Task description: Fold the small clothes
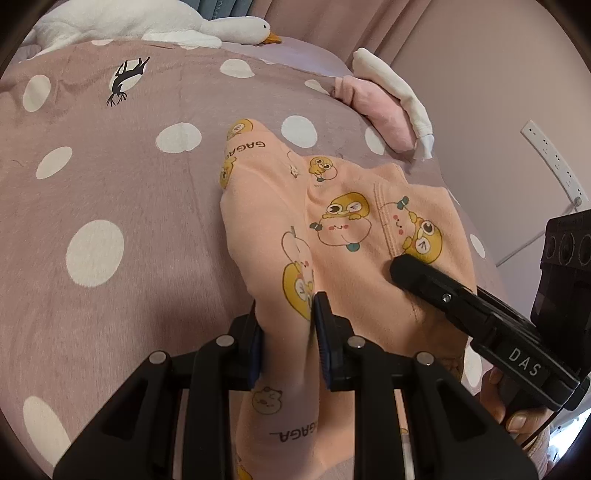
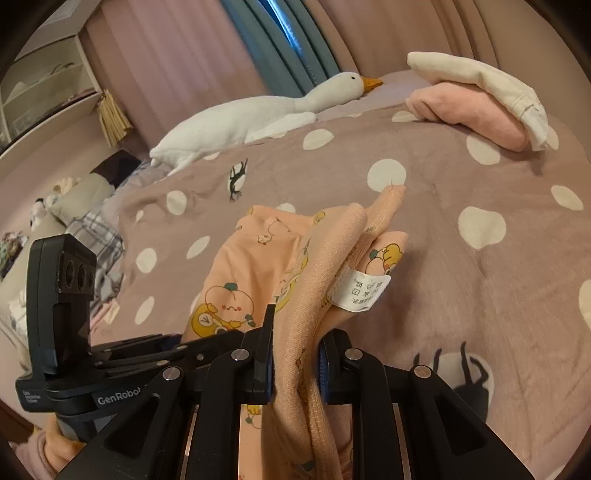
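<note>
A small peach garment [image 1: 343,236] printed with yellow cartoon figures lies bunched on the polka-dot bedspread [image 1: 110,184]. My left gripper [image 1: 286,332] is shut on a fold of its near edge. My right gripper [image 2: 295,354] is shut on the garment's ribbed hem [image 2: 295,332], held up off the bed, with a white care label [image 2: 360,290] hanging beside it. The right gripper also shows in the left wrist view [image 1: 397,271], at the garment's right side. The left gripper body shows at the left of the right wrist view [image 2: 140,354].
A folded pink garment [image 1: 376,110] with a folded white one [image 1: 395,92] on top lies at the bed's far right edge. A white plush goose [image 1: 147,26] lies along the far side. Curtains hang behind; shelves [image 2: 44,85] stand at the far left.
</note>
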Tool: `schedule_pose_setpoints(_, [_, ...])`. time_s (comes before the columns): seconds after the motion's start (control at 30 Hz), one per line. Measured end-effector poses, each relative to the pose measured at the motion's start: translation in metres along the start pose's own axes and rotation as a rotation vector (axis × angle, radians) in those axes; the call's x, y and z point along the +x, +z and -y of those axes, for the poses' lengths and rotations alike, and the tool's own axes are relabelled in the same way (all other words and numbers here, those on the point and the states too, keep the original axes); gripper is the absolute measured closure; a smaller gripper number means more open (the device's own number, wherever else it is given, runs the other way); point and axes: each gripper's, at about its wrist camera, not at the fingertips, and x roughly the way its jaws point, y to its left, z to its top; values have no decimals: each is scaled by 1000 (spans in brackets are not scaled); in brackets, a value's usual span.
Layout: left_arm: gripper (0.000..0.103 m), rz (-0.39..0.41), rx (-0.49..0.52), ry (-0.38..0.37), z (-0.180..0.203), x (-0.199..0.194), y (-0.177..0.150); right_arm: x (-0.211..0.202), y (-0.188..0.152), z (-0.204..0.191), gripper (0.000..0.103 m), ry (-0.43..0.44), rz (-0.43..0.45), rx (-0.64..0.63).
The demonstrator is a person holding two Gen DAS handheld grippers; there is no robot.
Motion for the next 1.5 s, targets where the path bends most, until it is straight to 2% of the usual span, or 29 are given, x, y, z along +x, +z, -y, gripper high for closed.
schedule_pose_setpoints(0.83, [80,38,37,24,28,-55,-53,-57,-36,-27,83,48,27,-21])
schedule_pose_setpoints(1.5, [80,91,40,68,29,-94,-77,-71,-46,-50,83,79,28,-63])
